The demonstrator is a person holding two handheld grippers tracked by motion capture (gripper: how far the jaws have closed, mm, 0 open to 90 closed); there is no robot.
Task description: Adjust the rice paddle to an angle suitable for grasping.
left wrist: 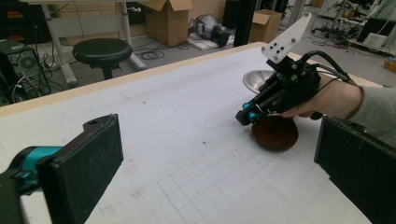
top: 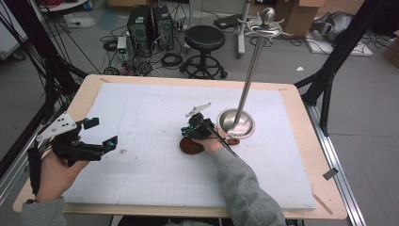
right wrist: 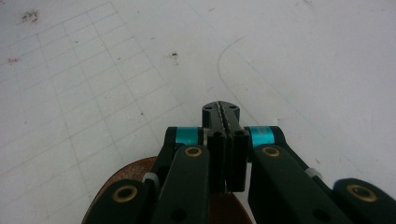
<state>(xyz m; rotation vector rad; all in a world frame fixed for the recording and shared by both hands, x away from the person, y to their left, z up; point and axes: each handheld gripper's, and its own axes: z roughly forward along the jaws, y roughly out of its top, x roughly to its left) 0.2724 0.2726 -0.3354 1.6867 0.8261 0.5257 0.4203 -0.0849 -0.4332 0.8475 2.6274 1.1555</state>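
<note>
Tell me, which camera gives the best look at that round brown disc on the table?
The left gripper view: the brown disc lies in plain sight, just under the right claw. The high view shows it smaller, partly covered by the hand. The right gripper view catches its edge beneath the shut claw.

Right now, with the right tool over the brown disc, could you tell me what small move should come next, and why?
Probably open the right tool first. Its jaws are pressed together with nothing between them, and it sits just above the brown disc, which lies flat on the mat. Shut jaws cannot take the disc's edge, so they likely need to spread before lowering.
</note>
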